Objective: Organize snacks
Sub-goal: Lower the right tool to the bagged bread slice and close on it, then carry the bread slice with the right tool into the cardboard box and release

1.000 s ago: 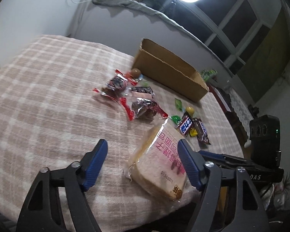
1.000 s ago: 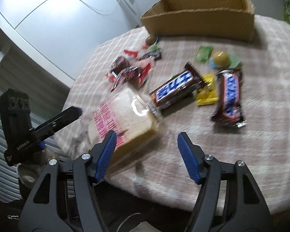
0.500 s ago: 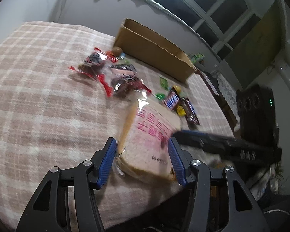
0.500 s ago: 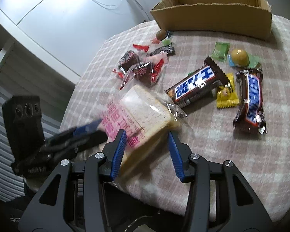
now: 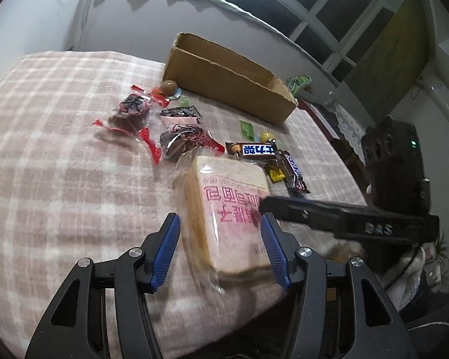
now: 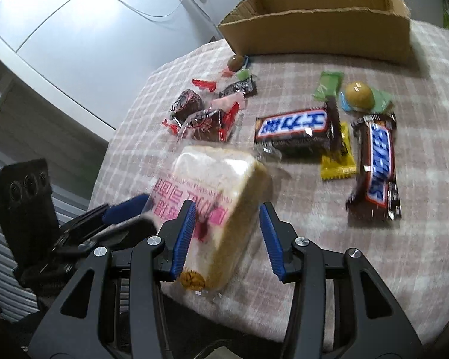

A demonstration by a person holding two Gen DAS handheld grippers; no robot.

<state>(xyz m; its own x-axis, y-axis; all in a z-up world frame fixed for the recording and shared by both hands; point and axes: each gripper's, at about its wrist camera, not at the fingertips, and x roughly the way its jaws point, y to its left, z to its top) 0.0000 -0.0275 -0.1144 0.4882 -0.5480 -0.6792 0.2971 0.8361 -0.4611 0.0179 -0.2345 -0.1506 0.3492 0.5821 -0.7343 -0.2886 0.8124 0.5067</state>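
A clear-wrapped bread pack with pink print lies near the front edge of the checked cloth, tipped up on one long side. My left gripper is shut on its near end: the right pad presses the bread, the left pad meets the clear wrapper. My right gripper is shut on the same pack from the other side, across its thickness. One of the right gripper's fingers crosses the pack's top corner. The left gripper's fingers show at the pack's left.
An open cardboard box stands at the back. Two Snickers bars, a yellow sweet, a green packet, a round sweet and red-wrapped cakes lie between. The table's edge runs just under both grippers.
Both grippers have narrowed their jaws from wide apart onto the bread pack. My left gripper came in closer to it. The pack has tipped up off its flat side.
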